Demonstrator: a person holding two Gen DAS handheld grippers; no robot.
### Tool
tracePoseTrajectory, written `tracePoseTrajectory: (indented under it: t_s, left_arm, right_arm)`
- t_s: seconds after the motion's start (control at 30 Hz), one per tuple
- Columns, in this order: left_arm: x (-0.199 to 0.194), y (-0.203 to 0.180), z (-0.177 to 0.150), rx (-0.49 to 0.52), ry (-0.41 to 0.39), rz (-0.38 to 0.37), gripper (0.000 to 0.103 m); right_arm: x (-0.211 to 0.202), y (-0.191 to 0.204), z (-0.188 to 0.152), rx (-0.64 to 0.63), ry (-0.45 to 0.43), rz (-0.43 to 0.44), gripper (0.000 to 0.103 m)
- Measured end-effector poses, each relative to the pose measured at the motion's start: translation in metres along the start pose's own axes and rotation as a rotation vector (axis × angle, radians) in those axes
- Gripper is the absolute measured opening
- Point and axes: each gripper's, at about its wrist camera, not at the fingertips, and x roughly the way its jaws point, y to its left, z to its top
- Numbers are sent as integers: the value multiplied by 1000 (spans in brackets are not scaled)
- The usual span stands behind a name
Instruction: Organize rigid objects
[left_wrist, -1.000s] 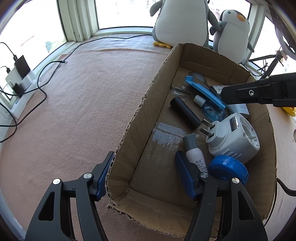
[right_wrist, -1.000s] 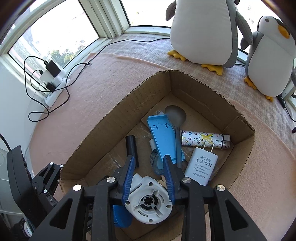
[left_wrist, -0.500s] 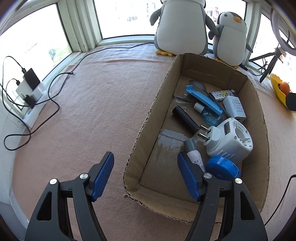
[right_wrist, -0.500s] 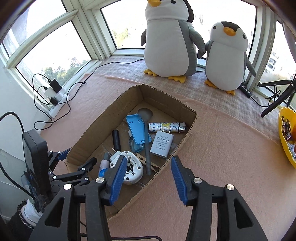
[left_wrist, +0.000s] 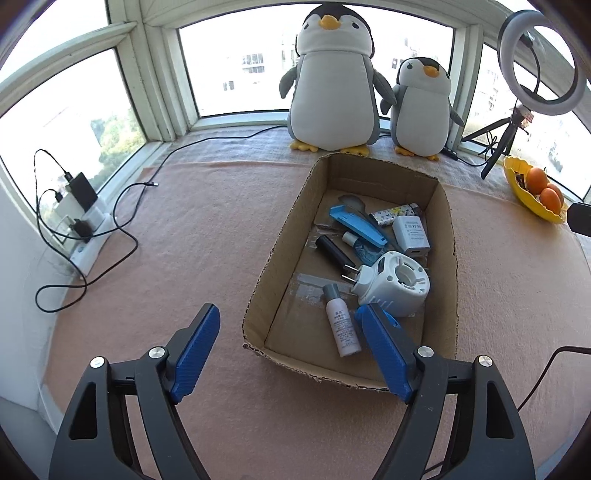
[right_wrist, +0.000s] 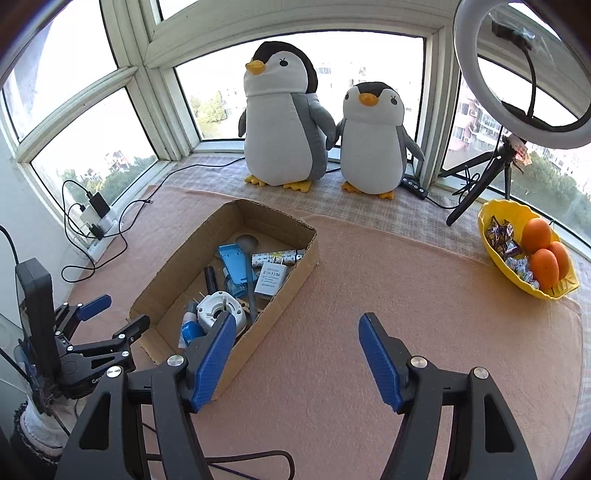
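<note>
Cloth (left_wrist: 207, 229), pink and soft, covers the whole window seat, and everything sits on it. Two toy penguins stand at the far edge by the window, the big penguin (right_wrist: 280, 122) on the left and the small penguin (right_wrist: 373, 140) touching its flipper. A ring light (right_wrist: 517, 74) on a little black stand is at the far right corner, and a yellow bowl (right_wrist: 491, 254) with oranges and sweets sits near the right edge. A white power strip (left_wrist: 85, 236) with black cables lies along the left edge. The cardboard box (left_wrist: 280, 236) lies in the middle of the cloth, and all the hard things are inside it. The round white plug adapter (left_wrist: 395, 284) sits toward the near end. A white bottle (left_wrist: 341, 325) with a grey cap lies just beside it, near the front wall. A blue holder (left_wrist: 356, 225) lies farther back, over a small clear bottle. A white charger (left_wrist: 412, 234) rests near the right wall, next to a patterned lighter (left_wrist: 391, 216). A black tube (left_wrist: 334, 251) lies on the left side. The left gripper (left_wrist: 291, 350) hangs above the near end of the box with its blue jaws wide apart and nothing in them. The right gripper (right_wrist: 295, 358) hangs over the cloth beside the box, jaws wide apart too, holding nothing.
</note>
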Motion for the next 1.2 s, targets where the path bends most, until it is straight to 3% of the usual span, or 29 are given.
tracePoseTrajectory:
  t_s: [0.47, 0.63, 1.2]
  left_arm:
    - [-90, -20, 13, 3, -170, -30, 82]
    - [-111, -20, 14, -9, -221, -1, 83]
    - [-121, -24, 9, -15, -242, -8, 83]
  right_arm:
    - [-65, 13, -16, -17, -176, -96, 76]
    - [-74, 12, -24, 1, -221, -126, 78]
    - [-73, 8, -38, 31, -218, -146, 79]
